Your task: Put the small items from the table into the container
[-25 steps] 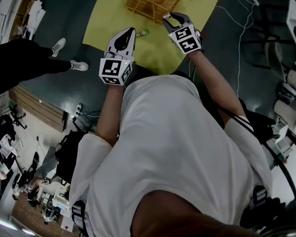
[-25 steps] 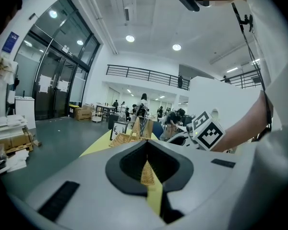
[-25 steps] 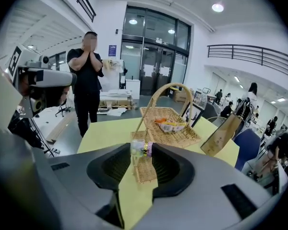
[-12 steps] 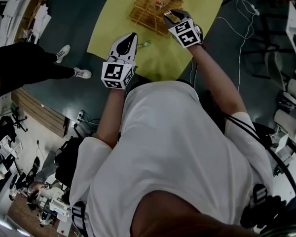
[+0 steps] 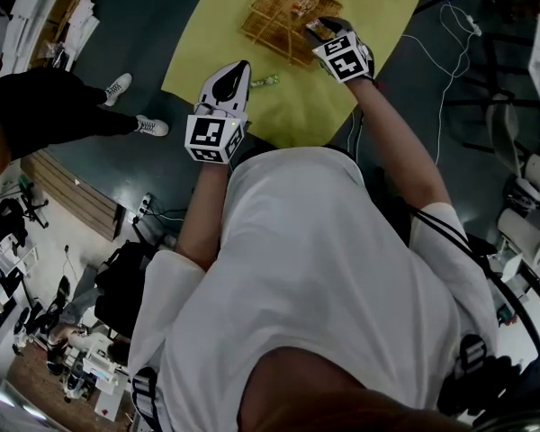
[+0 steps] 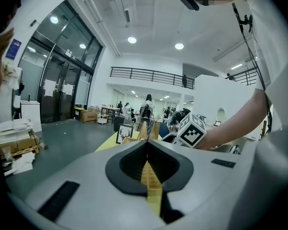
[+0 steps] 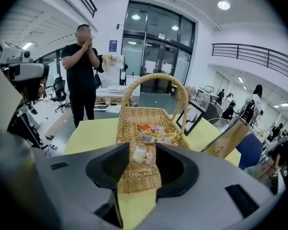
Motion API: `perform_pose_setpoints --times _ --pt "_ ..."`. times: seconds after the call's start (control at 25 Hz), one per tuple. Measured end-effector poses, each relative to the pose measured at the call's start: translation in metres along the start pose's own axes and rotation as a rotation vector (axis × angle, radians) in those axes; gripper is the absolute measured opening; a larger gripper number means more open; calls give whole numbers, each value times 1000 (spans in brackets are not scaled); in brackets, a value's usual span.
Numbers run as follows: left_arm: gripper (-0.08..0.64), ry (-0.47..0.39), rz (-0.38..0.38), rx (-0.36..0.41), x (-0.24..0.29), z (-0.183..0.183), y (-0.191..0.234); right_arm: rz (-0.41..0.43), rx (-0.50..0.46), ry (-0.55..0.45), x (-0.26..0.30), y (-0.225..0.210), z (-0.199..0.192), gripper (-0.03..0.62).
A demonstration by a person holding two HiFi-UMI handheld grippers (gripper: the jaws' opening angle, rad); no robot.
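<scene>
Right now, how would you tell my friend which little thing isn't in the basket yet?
Find the big yellow table, then its wicker basket with a handle. Outside the basket, beside the tip of the left gripper, lies a small green packet: the only little thing on bare yellow, while the other snacks sit inside.

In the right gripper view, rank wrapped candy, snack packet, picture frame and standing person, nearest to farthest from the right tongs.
The right tongs are opening.
1. Wrapped candy, between the tongs.
2. Snack packet, inside the basket.
3. Picture frame, right, beyond basket.
4. Standing person, far left.
</scene>
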State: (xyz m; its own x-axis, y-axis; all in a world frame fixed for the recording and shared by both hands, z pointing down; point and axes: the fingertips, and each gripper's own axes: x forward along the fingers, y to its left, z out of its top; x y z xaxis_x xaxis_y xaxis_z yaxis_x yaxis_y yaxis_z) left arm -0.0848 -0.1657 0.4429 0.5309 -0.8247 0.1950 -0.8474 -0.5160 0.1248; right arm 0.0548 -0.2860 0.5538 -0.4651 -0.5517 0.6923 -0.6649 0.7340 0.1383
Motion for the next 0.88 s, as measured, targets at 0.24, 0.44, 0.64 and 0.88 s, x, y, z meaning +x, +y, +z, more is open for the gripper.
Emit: perform_pose_setpoints --times 0.24,0.44,0.64,0.88 --pt "8 -3 1 -1 -3 -2 -5 4 -4 -8 -5 6 1 175" --pt "8 -9 -8 -4 0 0 -9 1 -13 -13 -10 4 -2 173" --pt "8 8 -27 10 2 -3 -13 8 -2 -22 -14 5 -2 173" --pt "8 -15 -21 12 3 0 -20 37 -16 -48 -25 18 -3 173"
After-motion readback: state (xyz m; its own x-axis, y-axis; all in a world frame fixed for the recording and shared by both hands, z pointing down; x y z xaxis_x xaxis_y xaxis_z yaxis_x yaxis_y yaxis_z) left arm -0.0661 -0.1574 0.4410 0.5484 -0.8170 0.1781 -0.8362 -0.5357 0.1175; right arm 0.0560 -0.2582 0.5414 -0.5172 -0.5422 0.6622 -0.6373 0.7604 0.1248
